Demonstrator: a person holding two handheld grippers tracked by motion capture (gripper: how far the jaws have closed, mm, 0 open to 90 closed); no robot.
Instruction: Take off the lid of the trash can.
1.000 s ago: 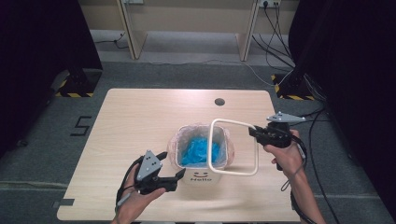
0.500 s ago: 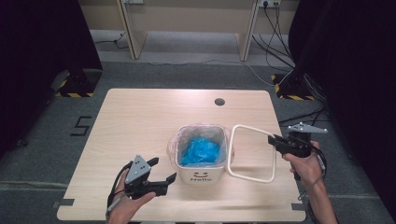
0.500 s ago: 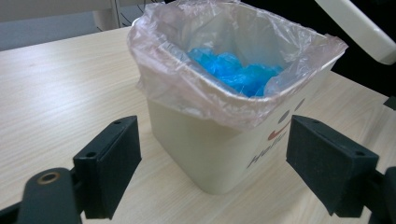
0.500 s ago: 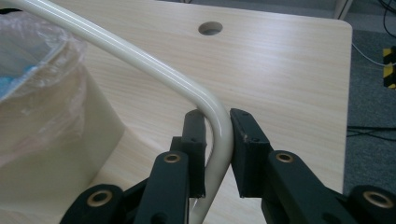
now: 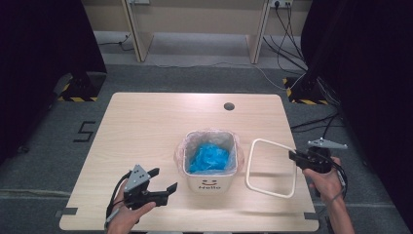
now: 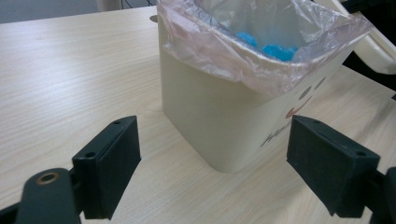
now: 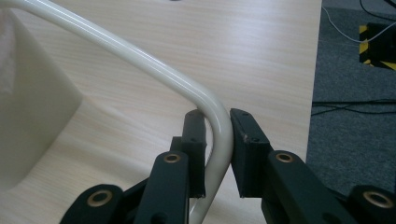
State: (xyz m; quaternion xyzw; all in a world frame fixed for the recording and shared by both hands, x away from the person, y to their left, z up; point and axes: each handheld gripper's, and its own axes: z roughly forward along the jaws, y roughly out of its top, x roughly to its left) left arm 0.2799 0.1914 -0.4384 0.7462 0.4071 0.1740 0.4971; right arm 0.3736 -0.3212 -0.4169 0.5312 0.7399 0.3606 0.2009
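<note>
**Ring frame held beside the lined bin**

High view: the cream bin (image 5: 213, 168) with a plastic liner (image 5: 181, 148) stands mid-table (image 5: 146, 126); the right gripper (image 5: 295, 157) holds the white ring frame (image 5: 271, 168) just right of it.

Left gripper view: the left gripper (image 6: 212, 170) has its jaws wide apart, near the bin (image 6: 219, 121).

Right gripper view: the jaws are clamped on the frame's corner (image 7: 219, 135).

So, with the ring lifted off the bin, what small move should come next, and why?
Probably lower the cream ring onto the table and open the right claw. It is shut on the ring's corner, and the ring is already beside the bin, not on it. The bag then sits free at the rim, with the open left claw facing the bin.
</note>
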